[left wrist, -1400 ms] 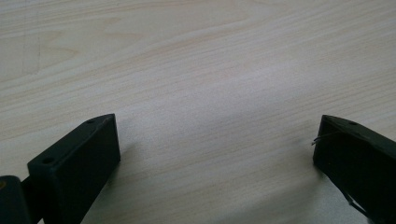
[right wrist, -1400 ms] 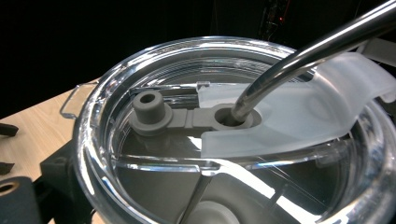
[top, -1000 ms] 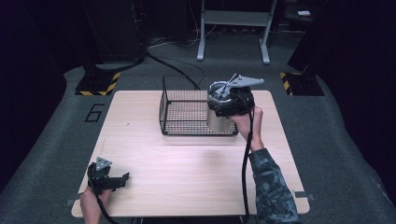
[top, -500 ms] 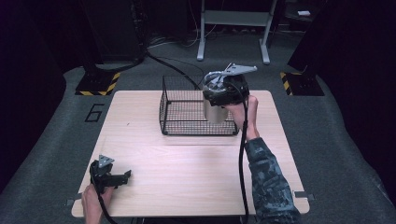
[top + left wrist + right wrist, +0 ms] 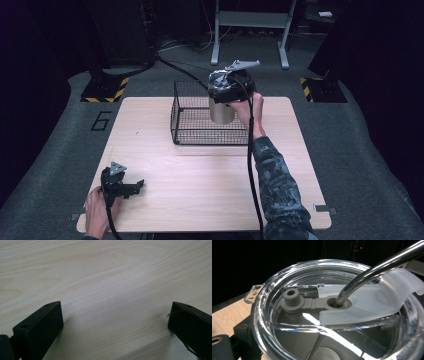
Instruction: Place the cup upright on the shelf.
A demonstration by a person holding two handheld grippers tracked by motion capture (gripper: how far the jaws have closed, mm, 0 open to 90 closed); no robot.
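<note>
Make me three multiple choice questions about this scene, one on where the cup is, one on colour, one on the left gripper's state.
1. Where is the metal cup?
A. held over the wire basket
B. lying on the floor
C. beside the left gripper

2. What colour is the basket?
A. white
B. black
C. red

3. How do the left gripper's jaws stand?
A. closed on a straw
B. closed on nothing
C. wide apart

Answers: 1 A, the right gripper holds it there; 2 B, dark wire; 3 C, bare table between them.
</note>
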